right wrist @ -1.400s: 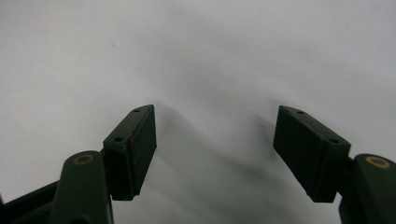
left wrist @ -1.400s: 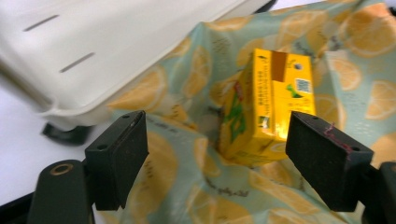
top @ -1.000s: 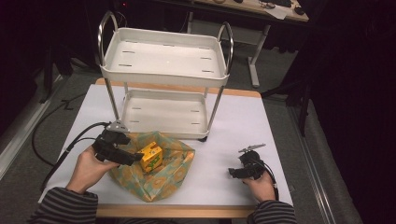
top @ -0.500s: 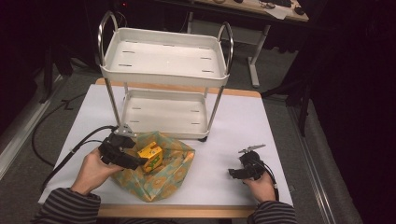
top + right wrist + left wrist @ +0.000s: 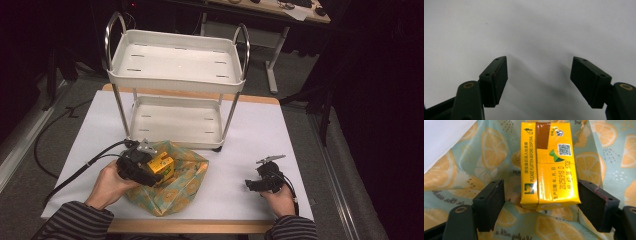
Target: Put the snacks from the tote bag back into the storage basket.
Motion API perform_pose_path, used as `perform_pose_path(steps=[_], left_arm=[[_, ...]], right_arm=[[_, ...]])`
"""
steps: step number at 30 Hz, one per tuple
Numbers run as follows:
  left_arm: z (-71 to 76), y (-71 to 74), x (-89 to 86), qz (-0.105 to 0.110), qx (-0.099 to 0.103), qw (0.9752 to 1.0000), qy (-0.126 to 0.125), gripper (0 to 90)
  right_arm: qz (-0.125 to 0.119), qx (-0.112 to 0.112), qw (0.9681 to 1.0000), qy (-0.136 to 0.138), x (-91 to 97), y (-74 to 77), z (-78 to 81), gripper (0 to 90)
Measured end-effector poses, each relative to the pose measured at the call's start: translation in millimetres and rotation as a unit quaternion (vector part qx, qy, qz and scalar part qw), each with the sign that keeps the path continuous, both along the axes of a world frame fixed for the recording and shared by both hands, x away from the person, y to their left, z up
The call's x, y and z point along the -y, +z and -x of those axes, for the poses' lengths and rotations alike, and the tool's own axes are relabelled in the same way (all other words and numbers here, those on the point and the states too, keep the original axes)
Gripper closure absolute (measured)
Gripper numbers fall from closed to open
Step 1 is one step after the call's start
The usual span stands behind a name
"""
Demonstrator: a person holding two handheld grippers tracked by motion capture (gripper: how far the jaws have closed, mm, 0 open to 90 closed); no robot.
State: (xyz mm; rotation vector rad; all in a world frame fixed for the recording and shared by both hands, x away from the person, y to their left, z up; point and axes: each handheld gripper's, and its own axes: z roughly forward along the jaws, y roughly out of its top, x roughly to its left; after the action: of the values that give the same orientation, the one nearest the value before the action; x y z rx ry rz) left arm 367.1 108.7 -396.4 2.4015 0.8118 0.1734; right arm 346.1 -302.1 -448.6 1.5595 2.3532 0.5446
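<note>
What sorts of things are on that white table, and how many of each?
Yellow carton: 1
Lemon-print bag: 1
Two-tier white cart: 1
Handheld grippers, left and right: 2
Total: 5

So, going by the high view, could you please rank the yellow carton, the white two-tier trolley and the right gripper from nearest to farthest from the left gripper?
1. Yellow carton: between the open jaws of the left gripper, on the orange-print cloth.
2. White two-tier trolley: behind it, at the table's back.
3. Right gripper: far across the table, over bare white surface.
</note>
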Motion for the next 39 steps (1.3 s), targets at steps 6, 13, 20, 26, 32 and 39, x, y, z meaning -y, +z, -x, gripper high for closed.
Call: perform_pose_path(steps=[6,13,20,26,32,39], left_arm=[[-0.9,-4.9,5.0,-0.005,-0.01,0.9999,0.007,21.9],[-0.3,-10.2,9.8,-0.004,-0.012,0.9999,-0.002,37.1],[-1.1,-13.4,11.7,-0.02,-0.008,0.9998,-0.004,42.3],[-0.1,-18.5,14.5,-0.035,-0.001,0.9994,-0.006,46.9],[-0.9,-21.2,16.2,-0.037,0.004,0.9993,-0.003,50.2],[-3.0,-23.9,18.3,-0.045,-0.004,0.999,0.004,51.2]], right_arm=[[-0.002,0.0,1.0,-0.001,2.3,-0.4,0.2,30.5],[0.0,-0.001,1.0,0.003,0.0,-0.4,0.2,30.5],[-0.005,-0.002,1.0,0.002,1.7,-1.0,0.2,30.6],[-0.003,-0.001,1.0,0.004,0.4,-0.6,0.9,30.6],[-0.003,-0.008,1.0,0.003,1.6,-2.1,0.2,30.5],[-0.004,-0.007,1.0,0.005,0.2,-1.8,1.5,30.4]])
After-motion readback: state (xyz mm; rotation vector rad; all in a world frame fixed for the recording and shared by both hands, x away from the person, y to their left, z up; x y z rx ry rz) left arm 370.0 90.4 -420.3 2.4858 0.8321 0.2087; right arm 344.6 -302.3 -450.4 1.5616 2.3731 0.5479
